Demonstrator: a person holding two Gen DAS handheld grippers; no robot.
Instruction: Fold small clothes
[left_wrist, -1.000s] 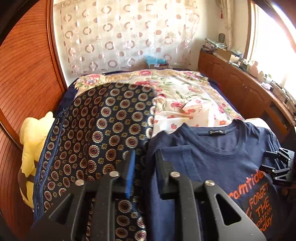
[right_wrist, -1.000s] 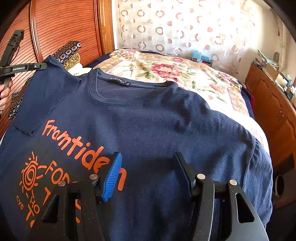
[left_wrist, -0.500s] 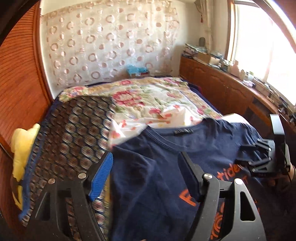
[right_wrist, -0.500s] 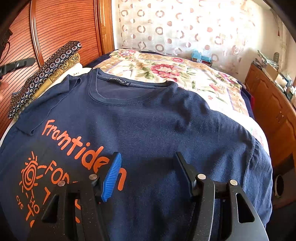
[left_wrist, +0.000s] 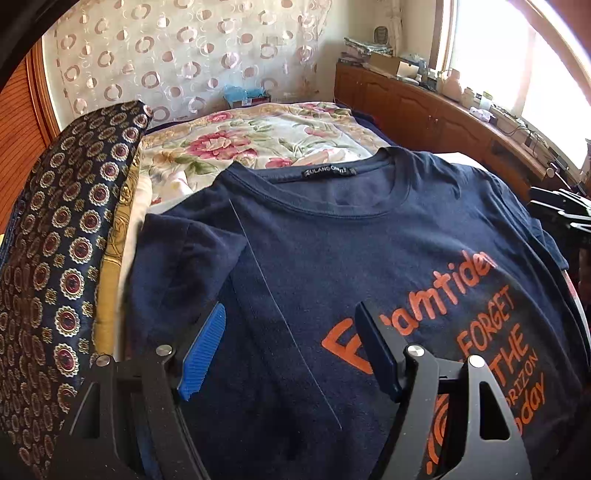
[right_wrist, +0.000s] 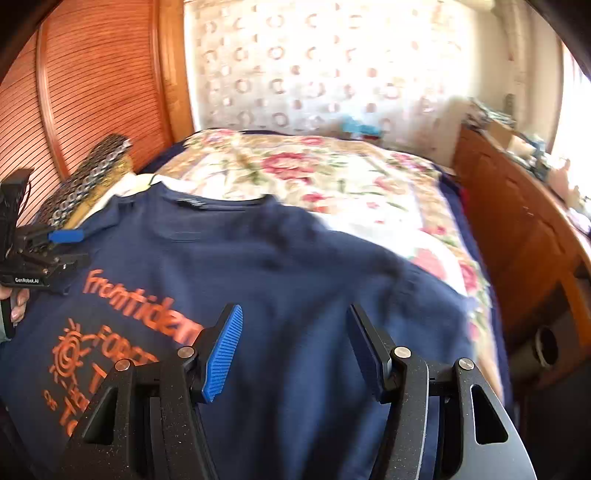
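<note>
A navy T-shirt (left_wrist: 332, 258) with orange print lies face up on the bed, collar toward the far end. Its left sleeve (left_wrist: 184, 254) lies flat and creased beside the body. My left gripper (left_wrist: 290, 332) hovers open over the shirt's left chest, by the start of the lettering, with only flat cloth below it. The right wrist view is blurred; there my right gripper (right_wrist: 295, 343) stands open above the shirt's (right_wrist: 295, 295) right half, gripping nothing. The left gripper (right_wrist: 48, 251) also shows at that view's left edge, and the right gripper (left_wrist: 561, 210) at the left wrist view's right edge.
A dark patterned pillow (left_wrist: 66, 240) runs along the shirt's left side. A floral bedspread (left_wrist: 240, 144) covers the far bed. A wooden panel (right_wrist: 92, 92) is on the left, a cluttered wooden cabinet (left_wrist: 424, 107) on the right. A hand (right_wrist: 16, 310) holds the left gripper.
My left gripper let go of the left sleeve, opened wide, and moved right and down over the shirt's chest. The sleeve dropped flat. My right gripper shifted across the shirt, still open.
</note>
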